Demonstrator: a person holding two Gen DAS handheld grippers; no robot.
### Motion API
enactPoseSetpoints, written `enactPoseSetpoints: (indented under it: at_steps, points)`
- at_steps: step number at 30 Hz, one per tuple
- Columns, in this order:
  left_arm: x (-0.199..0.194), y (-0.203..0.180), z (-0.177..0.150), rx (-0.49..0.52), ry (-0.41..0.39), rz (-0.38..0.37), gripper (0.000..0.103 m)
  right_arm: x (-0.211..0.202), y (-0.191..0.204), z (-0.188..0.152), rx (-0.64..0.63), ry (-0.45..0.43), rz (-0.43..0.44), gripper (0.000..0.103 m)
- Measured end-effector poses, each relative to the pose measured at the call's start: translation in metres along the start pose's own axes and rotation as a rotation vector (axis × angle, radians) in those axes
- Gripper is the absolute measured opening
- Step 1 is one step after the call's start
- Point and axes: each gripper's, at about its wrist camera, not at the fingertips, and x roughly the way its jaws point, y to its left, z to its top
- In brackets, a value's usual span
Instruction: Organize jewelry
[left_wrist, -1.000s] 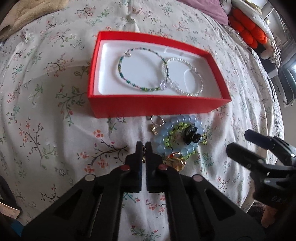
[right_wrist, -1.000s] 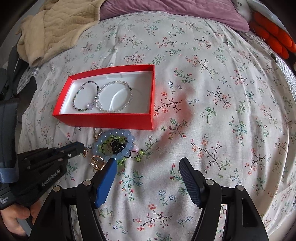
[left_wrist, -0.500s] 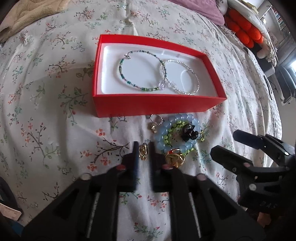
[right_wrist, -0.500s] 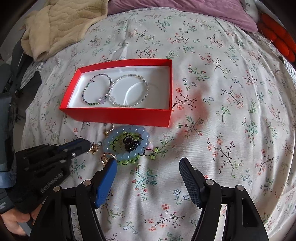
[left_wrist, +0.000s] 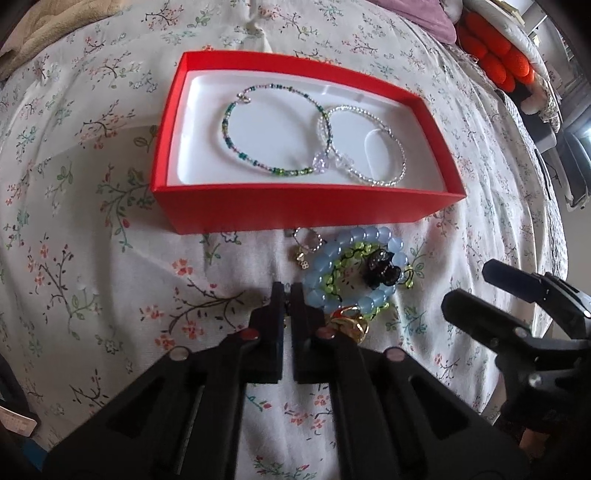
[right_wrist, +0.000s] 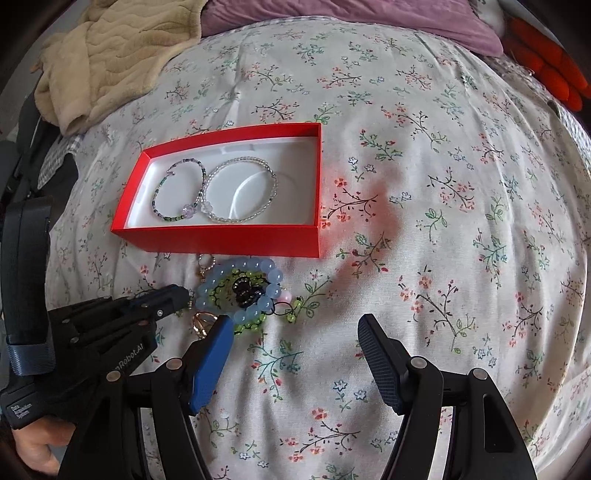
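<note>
A red box (left_wrist: 295, 210) (right_wrist: 221, 240) with a white lining holds a green-blue beaded bracelet (left_wrist: 236, 155) (right_wrist: 162, 188) and a clear beaded bracelet (left_wrist: 384, 177) (right_wrist: 266, 206). In front of it lies a pile: a pale blue bead bracelet (left_wrist: 332, 254) (right_wrist: 273, 275), a lime bead cord (left_wrist: 354, 251), a black charm (left_wrist: 382, 271) (right_wrist: 245, 290), a small pearl ring with a gold charm (left_wrist: 308, 243) and a gold ring (left_wrist: 351, 325) (right_wrist: 203, 321). My left gripper (left_wrist: 286, 295) (right_wrist: 184, 293) is shut on a small gold piece, almost hidden between its fingers. My right gripper (right_wrist: 295, 332) (left_wrist: 476, 284) is open and empty, right of the pile.
All of this lies on a floral bedspread (right_wrist: 443, 221). A beige blanket (right_wrist: 110, 55) and a purple pillow (right_wrist: 332, 14) lie at the far edge. Orange cushions (left_wrist: 498, 55) sit at the far right.
My left gripper, briefly open around the small gold piece half a second ago, has shut on it. The right gripper has stayed open.
</note>
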Motion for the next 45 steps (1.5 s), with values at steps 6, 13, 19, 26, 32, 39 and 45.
enactPoseSetpoints:
  at_steps: [6,13,19,26,32,39,45]
  points:
    - [-0.011,0.002,-0.001,0.004,-0.022,-0.019,0.002,0.0,0.001,-0.001,-0.004,0.0,0.001,0.071]
    - [-0.025,0.011,-0.005,0.0,-0.048,-0.042,0.002,-0.001,0.004,0.0,-0.011,-0.003,0.0,0.071]
    - [-0.033,0.027,-0.01,-0.012,-0.057,-0.038,0.002,-0.001,0.005,0.0,-0.012,-0.005,0.002,0.071]
    - [-0.037,0.044,-0.015,-0.024,-0.06,-0.022,0.002,0.002,0.011,0.0,-0.022,0.007,0.017,0.071]
    - [-0.039,0.052,-0.018,-0.03,-0.057,0.001,0.027,0.007,0.021,0.002,-0.031,0.021,0.043,0.071]
    - [-0.044,0.062,-0.019,-0.045,-0.06,0.022,0.053,0.015,0.031,0.003,-0.029,0.045,0.081,0.071]
    - [-0.041,0.069,-0.018,-0.079,-0.043,0.02,0.054,0.02,0.04,0.003,-0.023,0.057,0.121,0.055]
